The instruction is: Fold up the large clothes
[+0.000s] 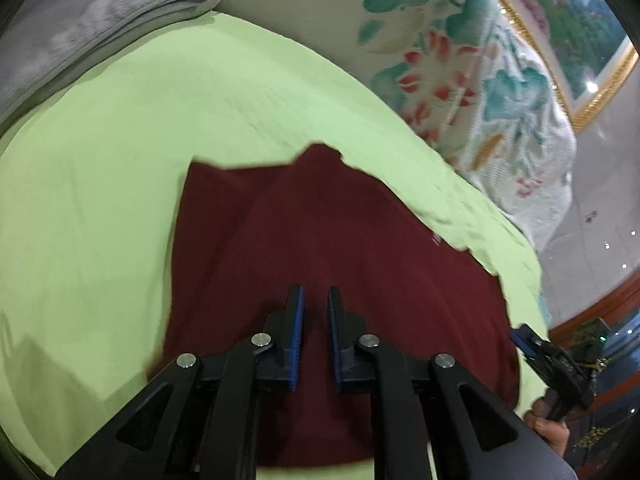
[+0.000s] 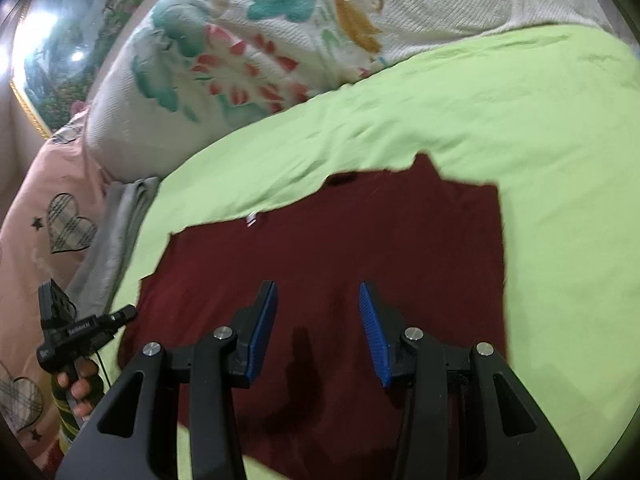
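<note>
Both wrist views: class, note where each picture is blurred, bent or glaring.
Left wrist view: fisheye curves the lime-green bedsheet into a dome; the floral white quilt is motion-smeared; dark vignette corners. Right wrist view: blown-out glare on the gold-framed picture; the dark red folded garment has soft edges.

The dark red garment (image 2: 328, 280) lies flat on the green sheet (image 2: 520, 128). The right gripper (image 2: 318, 332) hangs over the near part of the garment; its blue fingers (image 2: 262, 328) stand apart and nothing is between them. Left of the garment, a hand (image 2: 78, 394) holds the left gripper (image 2: 76, 328), off the cloth. Beyond the garment lies a flowered blanket (image 2: 256, 48). Left of the garment are a folded grey cloth (image 2: 116, 236) and a pink cloth with hearts (image 2: 48, 208).
</note>
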